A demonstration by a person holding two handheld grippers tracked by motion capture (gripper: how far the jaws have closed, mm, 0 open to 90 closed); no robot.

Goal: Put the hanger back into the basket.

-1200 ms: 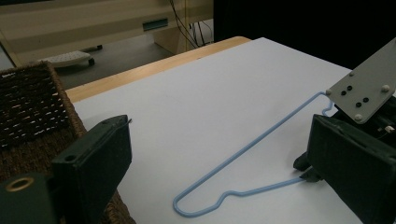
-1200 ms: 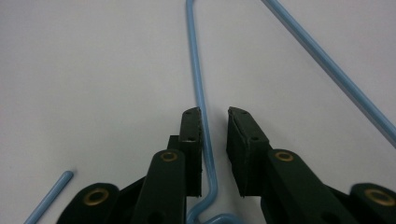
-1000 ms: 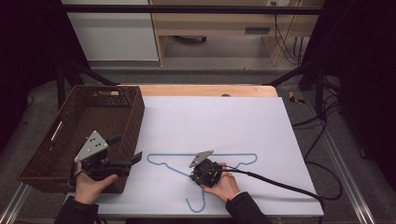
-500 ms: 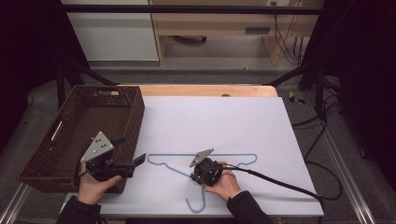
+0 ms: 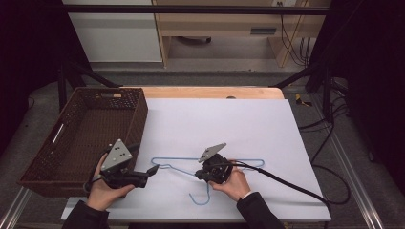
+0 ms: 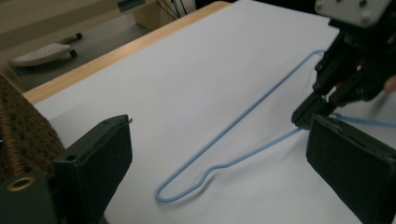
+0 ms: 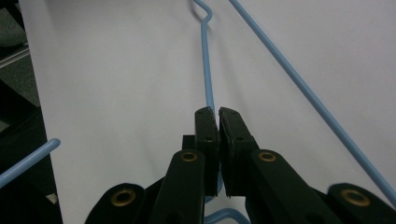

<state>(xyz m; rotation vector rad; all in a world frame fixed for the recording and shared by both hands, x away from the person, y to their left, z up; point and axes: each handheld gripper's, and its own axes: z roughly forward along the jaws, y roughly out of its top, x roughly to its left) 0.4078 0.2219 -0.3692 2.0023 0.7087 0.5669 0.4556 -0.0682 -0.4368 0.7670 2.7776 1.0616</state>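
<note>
A light blue wire hanger (image 5: 181, 158) lies on the white table sheet (image 5: 219, 124), its hook (image 5: 200, 202) toward the near edge. My right gripper (image 5: 200, 175) is shut on the hanger's wire near the neck; in the right gripper view the pads (image 7: 217, 112) pinch the thin blue wire (image 7: 206, 70). My left gripper (image 5: 153, 171) is held open just left of the hanger's left shoulder. In the left gripper view its jaws (image 6: 219, 144) stand wide apart, with the hanger's bent end (image 6: 187, 186) between and ahead of them and the right gripper (image 6: 303, 114) beyond.
A dark brown wicker basket (image 5: 138, 119) stands on the table's left side, close behind my left hand; its wall (image 6: 23, 135) edges the left gripper view. The right gripper's black cable (image 5: 296, 186) trails off to the right across the sheet.
My left gripper has shifted right and a little nearer, closing on the hanger's left end. The right gripper stays clamped on the wire and has risen slightly.
</note>
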